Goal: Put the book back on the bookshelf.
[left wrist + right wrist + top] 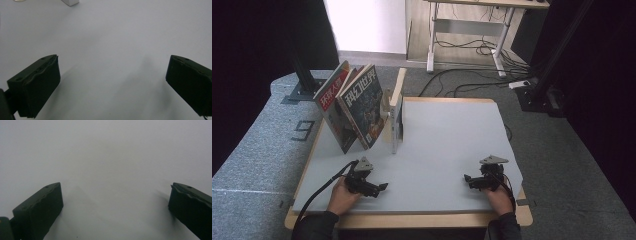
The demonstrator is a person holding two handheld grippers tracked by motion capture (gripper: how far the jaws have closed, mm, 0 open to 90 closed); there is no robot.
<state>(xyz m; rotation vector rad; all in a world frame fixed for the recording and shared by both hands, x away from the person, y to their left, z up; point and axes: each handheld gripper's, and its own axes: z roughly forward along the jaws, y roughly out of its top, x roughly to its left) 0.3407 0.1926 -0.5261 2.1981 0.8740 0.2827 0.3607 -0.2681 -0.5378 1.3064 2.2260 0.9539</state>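
Observation:
Two magazines (353, 105) lean on their edges against a light wooden stand (395, 111) at the table's back left; the front one has a dark cover with white characters, the one behind a red-and-white cover. My left gripper (381, 188) rests low near the front left of the grey table (447, 145), held by a hand, its jaws wide apart with nothing between them (112, 85). My right gripper (466, 179) sits near the front right, also in a hand, jaws spread over bare grey surface (116, 207).
The table's wooden rim (412, 220) runs along the front. Beyond the table lie grey carpet, cables (472, 80) and a desk frame (492, 30). Black stands (302, 75) rise at the left and right. A white corner of the stand (70, 2) shows in the left gripper view.

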